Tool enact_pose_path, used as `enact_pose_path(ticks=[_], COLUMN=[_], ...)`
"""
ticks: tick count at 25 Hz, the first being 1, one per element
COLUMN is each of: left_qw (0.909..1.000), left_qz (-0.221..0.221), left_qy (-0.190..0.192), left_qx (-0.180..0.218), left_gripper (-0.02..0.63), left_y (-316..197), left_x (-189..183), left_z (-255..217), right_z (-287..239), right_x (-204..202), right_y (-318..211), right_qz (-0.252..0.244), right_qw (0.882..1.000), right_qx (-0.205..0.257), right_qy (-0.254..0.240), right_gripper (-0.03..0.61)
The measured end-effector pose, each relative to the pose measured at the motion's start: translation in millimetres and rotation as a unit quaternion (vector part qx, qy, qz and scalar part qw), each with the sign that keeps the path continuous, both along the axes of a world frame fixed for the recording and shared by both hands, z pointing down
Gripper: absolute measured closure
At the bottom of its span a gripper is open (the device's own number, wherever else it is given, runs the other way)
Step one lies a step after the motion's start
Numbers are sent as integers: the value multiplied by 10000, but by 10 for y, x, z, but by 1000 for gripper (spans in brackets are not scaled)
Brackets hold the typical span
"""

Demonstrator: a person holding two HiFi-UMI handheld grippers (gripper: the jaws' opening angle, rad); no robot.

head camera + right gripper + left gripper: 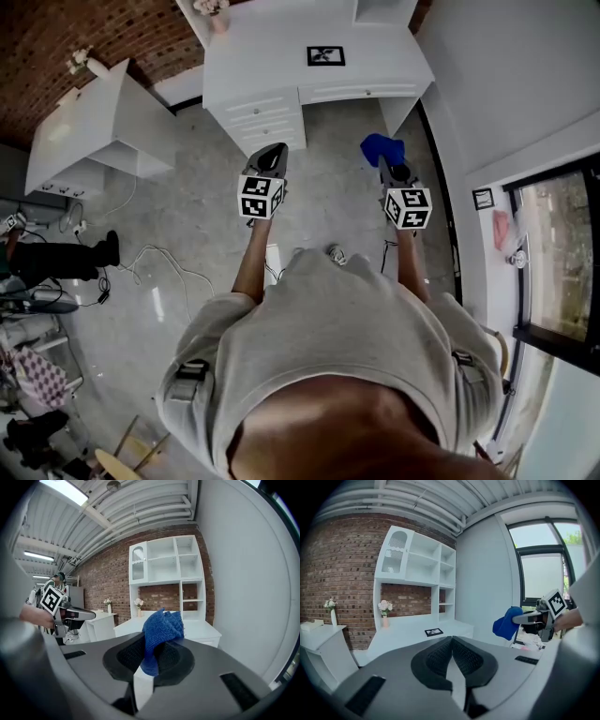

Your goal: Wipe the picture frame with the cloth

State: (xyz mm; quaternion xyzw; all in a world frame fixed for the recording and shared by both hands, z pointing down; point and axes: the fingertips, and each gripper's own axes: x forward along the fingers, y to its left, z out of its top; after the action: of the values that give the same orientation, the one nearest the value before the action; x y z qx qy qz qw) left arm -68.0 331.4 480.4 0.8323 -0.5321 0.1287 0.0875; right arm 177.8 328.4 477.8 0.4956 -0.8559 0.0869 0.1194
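Note:
A small black picture frame (325,55) lies flat on the white desk (262,56); the left gripper view also shows the frame (434,632), ahead on the desk top. My left gripper (273,153) hangs in the air short of the desk, its jaws (451,641) shut with nothing between them. To its right, my right gripper (387,161) is shut on a blue cloth (382,147), which bunches up out of the jaws (161,629). The frame does not show in the right gripper view. Both grippers are well apart from the frame.
White hutch shelves (417,569) stand at the back of the desk, with a vase of pink flowers (385,609). A second white cabinet (94,122) stands to the left. Cables (159,262) lie on the grey floor. A wall and window (562,253) run along the right.

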Motion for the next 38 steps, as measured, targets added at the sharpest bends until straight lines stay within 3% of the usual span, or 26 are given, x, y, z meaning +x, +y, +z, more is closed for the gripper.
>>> enact_pose_path(ticks=[19,25,38], left_qw=[9996,9995,9994], left_qz=[-258,-245,-240], left_qy=[-41,-38,16], left_qx=[-101,-215,-245], left_gripper=[598,597,598], left_y=[-166,-228,-767], left_x=[511,618,440], left_z=[100,213,370], right_z=[92,175,304], right_x=[213,314,124], right_y=[-294,-382,-924], right_qz=[-662,-649,-648], right_qw=[9978,9978,9978], right_qx=[-31,-105,-156], right_qy=[-33,-50,17], right_gripper=[522,522,522])
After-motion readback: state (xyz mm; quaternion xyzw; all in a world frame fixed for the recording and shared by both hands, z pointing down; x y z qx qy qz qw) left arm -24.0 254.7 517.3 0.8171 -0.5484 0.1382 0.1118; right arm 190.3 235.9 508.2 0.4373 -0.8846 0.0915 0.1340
